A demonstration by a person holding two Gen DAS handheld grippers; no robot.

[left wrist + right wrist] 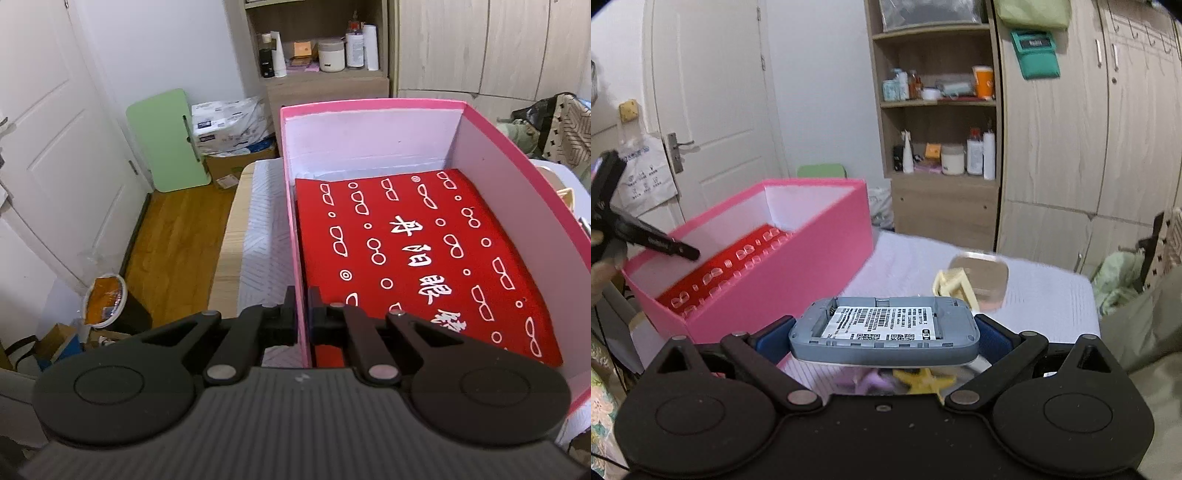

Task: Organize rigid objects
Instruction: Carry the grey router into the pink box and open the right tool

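A pink box (373,105) stands on the white table, and a red cloth (424,258) with white glasses print lies inside it. My left gripper (302,306) is shut on the box's left wall, one finger outside and one inside. In the right wrist view the pink box (798,291) is at the left, with the left gripper (683,251) on its near-left edge. My right gripper (884,332) is shut on a grey device (884,332) with a barcode label, held above the table to the right of the box.
A cream hair clip (955,286) and a square tan mirror (986,277) lie on the table (1052,295) beyond the device. A yellow star toy (929,380) and a purple toy (868,380) lie under my right gripper. A shelf unit (938,110) and wardrobe stand behind.
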